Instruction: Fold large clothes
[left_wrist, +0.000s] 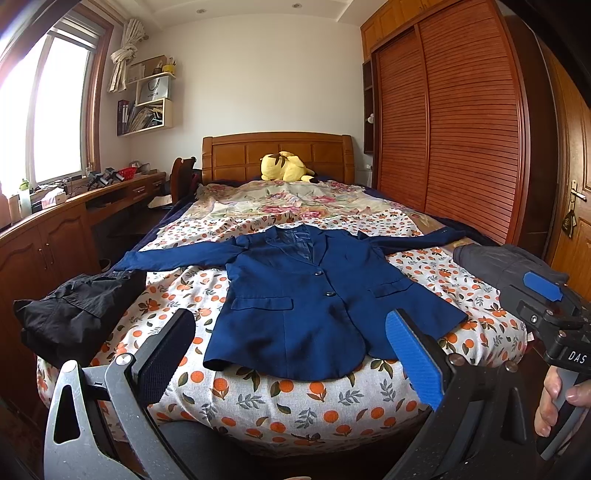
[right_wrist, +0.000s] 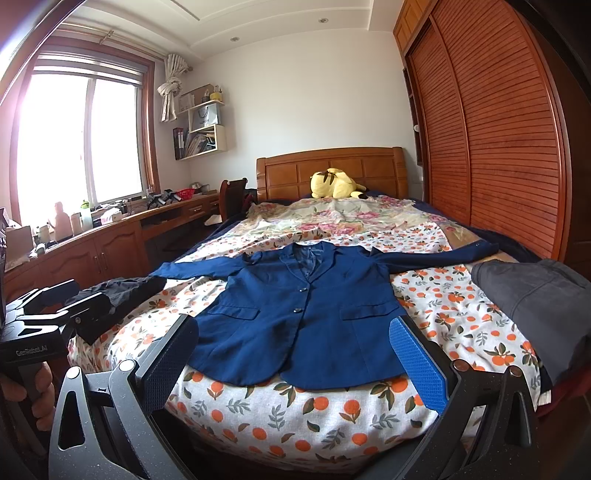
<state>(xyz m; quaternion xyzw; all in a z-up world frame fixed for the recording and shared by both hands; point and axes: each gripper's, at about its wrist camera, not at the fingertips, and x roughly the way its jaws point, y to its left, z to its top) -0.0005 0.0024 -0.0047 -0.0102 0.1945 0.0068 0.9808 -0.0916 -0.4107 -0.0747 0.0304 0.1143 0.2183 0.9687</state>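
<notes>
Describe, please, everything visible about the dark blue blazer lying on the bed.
The dark blue woven-cloth blazer lies flat, front up, on the orange-print bedsheet. Both sleeves are spread sideways, the collar points toward the headboard and the hem lies nearest the cameras. Two dark buttons, two flap pockets and a striped lining show. Neither gripper touches it.

Daylight floods in from the window (right_wrist: 81, 136), blown out to white glare. The room is evenly bright, sharp at the centre, with fisheye bending and dark corners.
</notes>
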